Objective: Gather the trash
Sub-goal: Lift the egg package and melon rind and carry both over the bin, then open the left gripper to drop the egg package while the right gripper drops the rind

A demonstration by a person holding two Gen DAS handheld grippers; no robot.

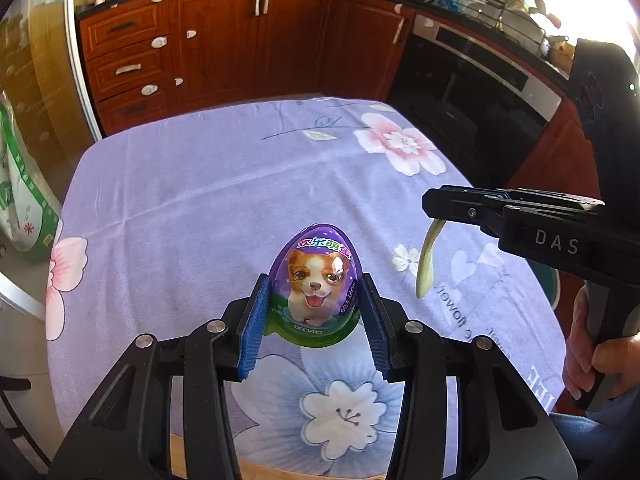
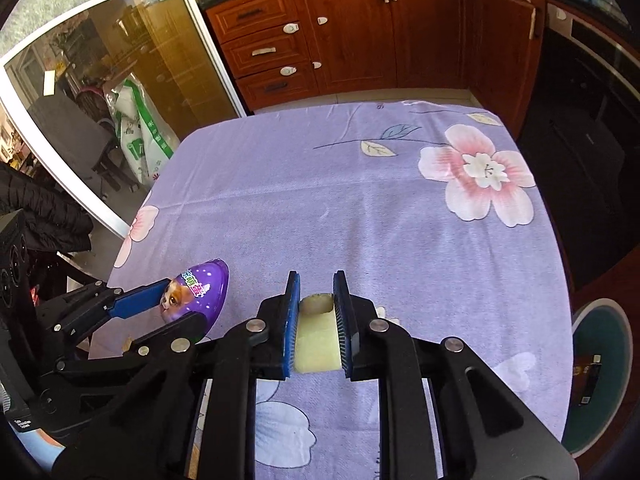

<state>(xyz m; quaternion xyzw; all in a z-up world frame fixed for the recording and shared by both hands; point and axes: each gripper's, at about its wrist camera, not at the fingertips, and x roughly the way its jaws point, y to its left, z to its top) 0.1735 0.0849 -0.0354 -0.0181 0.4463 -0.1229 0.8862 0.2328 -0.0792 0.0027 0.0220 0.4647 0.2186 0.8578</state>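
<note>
My left gripper (image 1: 314,286) is shut on a purple egg-shaped toy package (image 1: 316,284) with a puppy picture, held above the table. The egg also shows in the right wrist view (image 2: 198,294), clamped between blue pads. My right gripper (image 2: 317,286) is shut on a pale yellow-green peel strip (image 2: 317,336). In the left wrist view the right gripper (image 1: 430,204) is at the right, with the peel (image 1: 426,258) hanging down from its tips.
A table with a purple floral cloth (image 1: 224,184) fills both views. A green round bin (image 2: 600,376) stands on the floor off the table's right edge. Wooden cabinets (image 1: 240,40) and a black oven (image 1: 480,92) stand beyond the far edge. A sack (image 2: 140,136) leans by the glass door.
</note>
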